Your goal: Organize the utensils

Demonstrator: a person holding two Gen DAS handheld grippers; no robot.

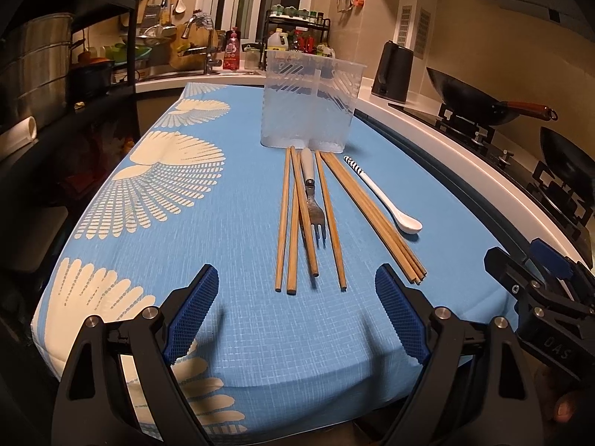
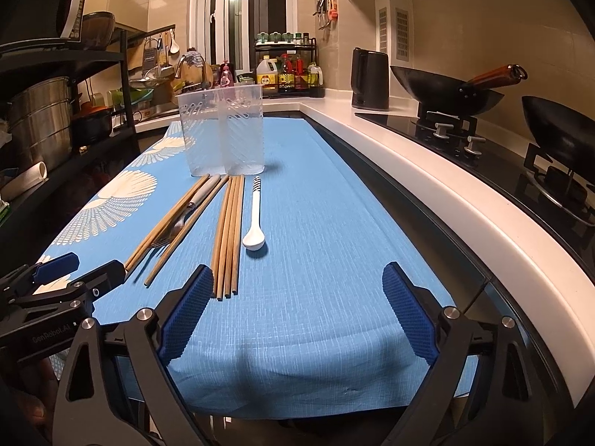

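Both claws hang wide and empty over the near end of the blue tablecloth (image 1: pixel 230 193): the left gripper (image 1: pixel 296 312) has its blue pads spread apart with only cloth between them, and the right gripper (image 2: pixel 297 310) stands equally wide, its left pad just beside the near tips of a bundle of chopsticks (image 2: pixel 227 238) without touching them. From the left wrist view the right gripper shows at the right edge, beside the table's rim. Near the far end of the cloth stands a clear plastic utensil holder (image 1: pixel 310 100), upright, split into two compartments, and it looks empty, though the frosted walls make that hard to confirm. Just in front of it lie the utensils, pointing roughly lengthwise along the table. Four loose chopsticks (image 1: pixel 292 223) lie fanned side by side, and a fork (image 1: pixel 314 200) with a pale handle rests among them, its tines toward the camera and crossing over one stick. Right of these lies the tight bundle of chopsticks, and beside it a white ceramic spoon (image 1: pixel 386 195) with a striped handle end, bowl toward the camera. Beyond the table, a white counter carries a black kettle (image 1: pixel 394 72) and a wok (image 1: pixel 472 102) sits on the stove.
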